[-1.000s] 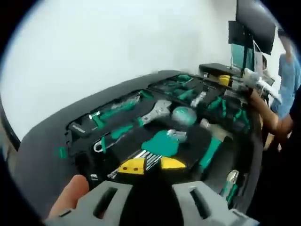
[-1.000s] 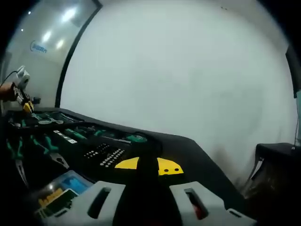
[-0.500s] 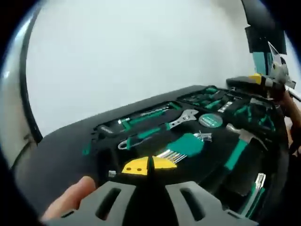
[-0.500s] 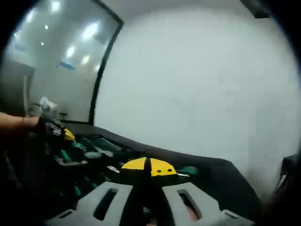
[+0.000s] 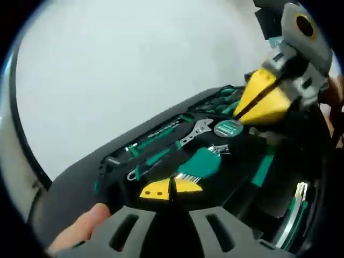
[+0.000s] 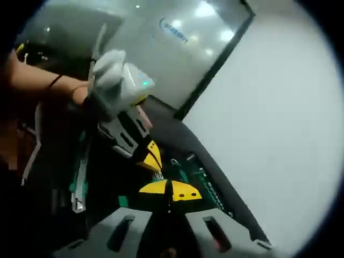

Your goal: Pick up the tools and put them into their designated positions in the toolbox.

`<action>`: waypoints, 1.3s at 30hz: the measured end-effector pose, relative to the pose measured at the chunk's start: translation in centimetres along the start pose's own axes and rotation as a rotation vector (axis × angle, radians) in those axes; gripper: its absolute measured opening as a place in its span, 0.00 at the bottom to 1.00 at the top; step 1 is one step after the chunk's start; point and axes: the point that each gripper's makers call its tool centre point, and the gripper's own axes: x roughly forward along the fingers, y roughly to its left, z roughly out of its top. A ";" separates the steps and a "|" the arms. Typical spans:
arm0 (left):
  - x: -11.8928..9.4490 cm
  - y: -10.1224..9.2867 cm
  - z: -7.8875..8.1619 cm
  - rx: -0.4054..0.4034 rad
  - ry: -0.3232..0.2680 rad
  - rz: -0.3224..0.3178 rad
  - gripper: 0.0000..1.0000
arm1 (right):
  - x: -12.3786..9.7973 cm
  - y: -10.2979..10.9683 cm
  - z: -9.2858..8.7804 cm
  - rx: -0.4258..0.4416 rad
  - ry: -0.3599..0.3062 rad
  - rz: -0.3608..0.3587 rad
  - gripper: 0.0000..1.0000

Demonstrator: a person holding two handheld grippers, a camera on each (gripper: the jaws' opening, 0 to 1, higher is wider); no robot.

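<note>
The open black toolbox (image 5: 80, 172) lies under both grippers, its green-handled tools sitting in their slots. A silver wrench (image 5: 196, 130) and a green holder of hex keys (image 5: 200, 164) are easy to see; the right side is dark and blurry. The left gripper (image 5: 171, 188) has its yellow tips pressed together, holding nothing. The right gripper (image 6: 170, 190) is closed and empty too.

Black toolbox (image 5: 80, 172) holds green-handled tools (image 5: 161, 156) with silver metal; both grippers (image 5: 171, 188) have yellow tips on grey bodies.
</note>
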 end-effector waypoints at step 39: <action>-0.4 -2.8 0.1 0.165 0.097 -0.167 0.00 | 3.5 1.9 -2.9 -0.382 0.241 0.138 0.00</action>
